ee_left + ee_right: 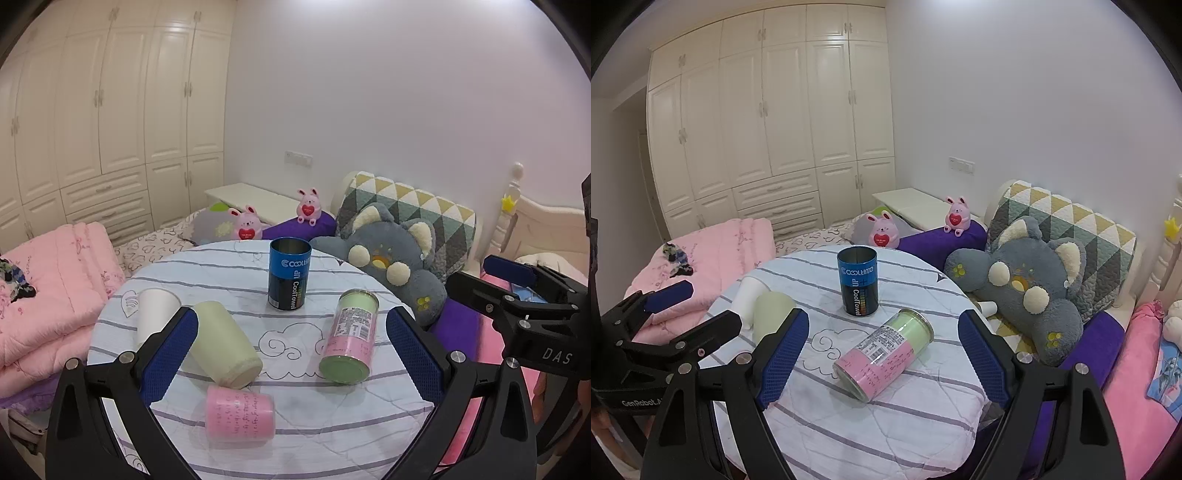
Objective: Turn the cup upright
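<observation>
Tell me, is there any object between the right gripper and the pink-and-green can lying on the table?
Nothing visible blocks it. The right gripper is open, and the pink-and-green can lies on its side directly ahead between the fingers. The upright blue can stands behind it, apart.

1. My left gripper [291,352] has jaws wide, with bare cloth between them up to the blue can [289,274], which stands upright mid-table.
2. The pale green cup [221,343] lies just inside my left finger, the pink cup [240,416] below it, the white cup [155,314] behind.
3. The pink-green canister [882,356] lies between my right gripper's [884,352] fingers.
4. The grey plush [1027,288] crowds the table's [886,435] right edge.
</observation>
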